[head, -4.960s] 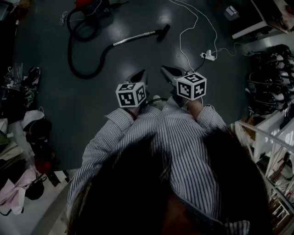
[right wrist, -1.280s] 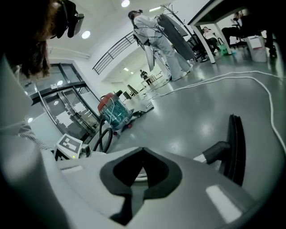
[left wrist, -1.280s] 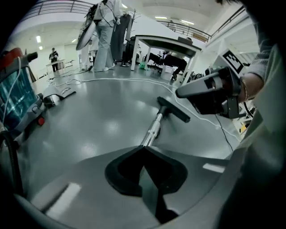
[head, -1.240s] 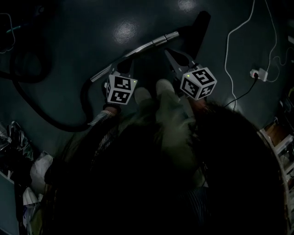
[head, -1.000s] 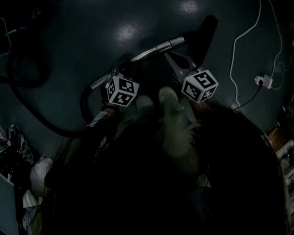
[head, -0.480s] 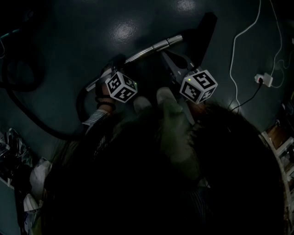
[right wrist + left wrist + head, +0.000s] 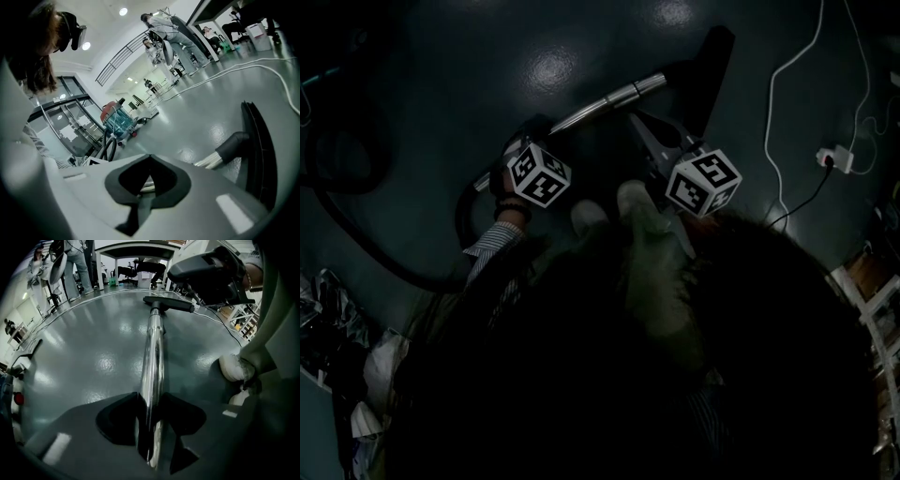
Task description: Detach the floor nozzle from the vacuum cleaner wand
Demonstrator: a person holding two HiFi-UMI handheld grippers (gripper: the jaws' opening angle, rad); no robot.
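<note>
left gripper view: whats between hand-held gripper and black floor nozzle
Left gripper view: the shiny chrome wand tube, gripped by the left hand-held gripper, whose jaws have just been closing.

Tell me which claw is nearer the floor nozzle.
Right. The right claw sits by the wand just short of the floor nozzle; the left claw, jaws just closing on the wand, grips farther back along it.

From overhead we look steeply down; each gripper view sits low, close to the wand (image 7: 152, 357) (all three share the floor nozzle (image 7: 712, 66)).
</note>
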